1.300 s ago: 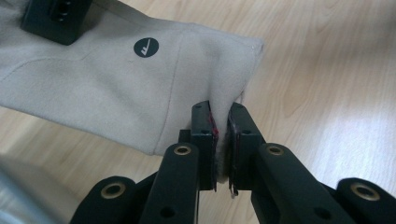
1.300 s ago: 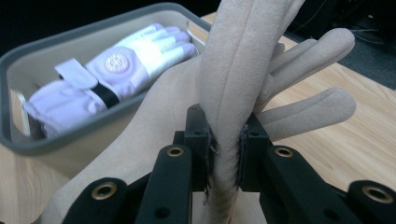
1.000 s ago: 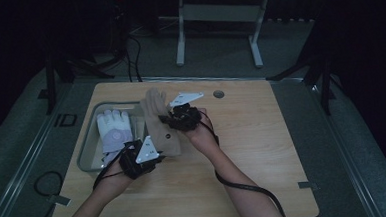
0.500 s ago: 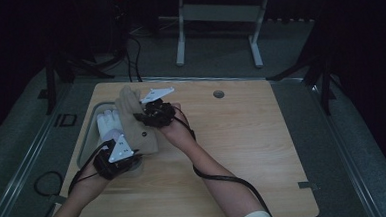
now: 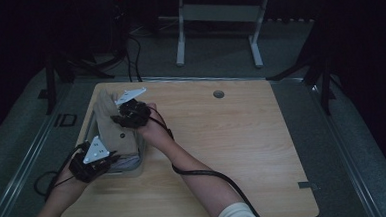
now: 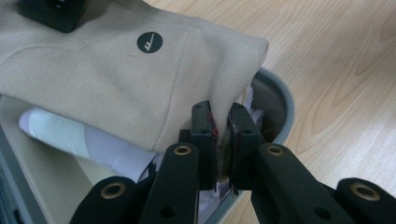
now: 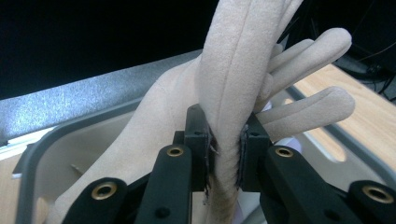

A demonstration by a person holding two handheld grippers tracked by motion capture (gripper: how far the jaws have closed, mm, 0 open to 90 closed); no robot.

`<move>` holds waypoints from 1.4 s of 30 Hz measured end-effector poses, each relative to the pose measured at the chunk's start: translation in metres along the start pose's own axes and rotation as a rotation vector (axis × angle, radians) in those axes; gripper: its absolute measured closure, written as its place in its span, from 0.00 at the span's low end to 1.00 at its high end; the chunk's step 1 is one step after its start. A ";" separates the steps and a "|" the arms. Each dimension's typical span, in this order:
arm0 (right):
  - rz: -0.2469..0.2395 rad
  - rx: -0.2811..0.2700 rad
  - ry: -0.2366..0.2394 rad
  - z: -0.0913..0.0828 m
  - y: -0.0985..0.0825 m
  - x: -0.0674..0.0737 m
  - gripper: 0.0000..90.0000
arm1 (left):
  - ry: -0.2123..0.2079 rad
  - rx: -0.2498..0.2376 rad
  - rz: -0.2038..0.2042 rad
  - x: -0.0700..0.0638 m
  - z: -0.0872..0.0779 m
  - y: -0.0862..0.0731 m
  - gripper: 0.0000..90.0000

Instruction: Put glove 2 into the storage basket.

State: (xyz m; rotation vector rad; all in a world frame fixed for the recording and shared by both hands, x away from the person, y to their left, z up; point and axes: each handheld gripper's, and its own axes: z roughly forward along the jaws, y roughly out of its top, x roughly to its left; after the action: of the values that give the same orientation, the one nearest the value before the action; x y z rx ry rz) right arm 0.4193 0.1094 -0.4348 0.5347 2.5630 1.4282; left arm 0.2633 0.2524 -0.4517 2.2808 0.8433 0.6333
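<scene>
Beige suede glove (image 5: 113,126) is stretched over the grey tray (image 5: 142,158) at the table's (image 5: 243,151) 9 o'clock edge, long axis running roughly 7-to-1 o'clock in the high view, finger end toward the far side. It sits above the tray, over a white glove (image 6: 70,135) lying inside, not yet down in it.

Left gripper (image 5: 97,161): jaws clamped on the cuff-end corner of the beige glove, fabric pinched between the pads (image 6: 208,135), near end of the tray.

Right gripper (image 5: 130,113): jaws closed on a fold of the glove near its fingers, which splay out past the jaws toward 2 o'clock in the right gripper view (image 7: 224,154). Far end of the tray.

Key relation: the glove's long axis lines up with the tray's long axis, each hand at one end, so neither is nearer — it's a two-point carry. My read: next move is lower both ends together, then release. Risk: finger end overhangs the far rim if the right side drops short.
</scene>
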 end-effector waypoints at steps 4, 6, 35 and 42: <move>0.009 0.031 0.006 0.016 -0.005 -0.001 0.87 | -0.009 0.012 -0.027 0.003 0.006 -0.008 0.93; 0.009 0.057 0.009 0.024 -0.010 -0.003 0.87 | -0.010 0.020 -0.036 0.003 0.008 -0.012 0.93; 0.070 0.074 0.105 -0.013 -0.028 -0.023 0.17 | -0.050 -0.077 -0.246 0.011 0.001 -0.008 0.31; 0.063 0.029 0.095 -0.043 -0.038 -0.018 0.20 | -0.103 -0.170 -0.256 -0.004 0.002 0.010 0.16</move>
State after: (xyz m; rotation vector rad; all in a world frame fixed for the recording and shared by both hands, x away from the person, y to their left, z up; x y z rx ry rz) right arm 0.4142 0.0498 -0.4448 0.5695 2.6666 1.4728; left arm 0.2658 0.2429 -0.4472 1.9937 0.9714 0.4496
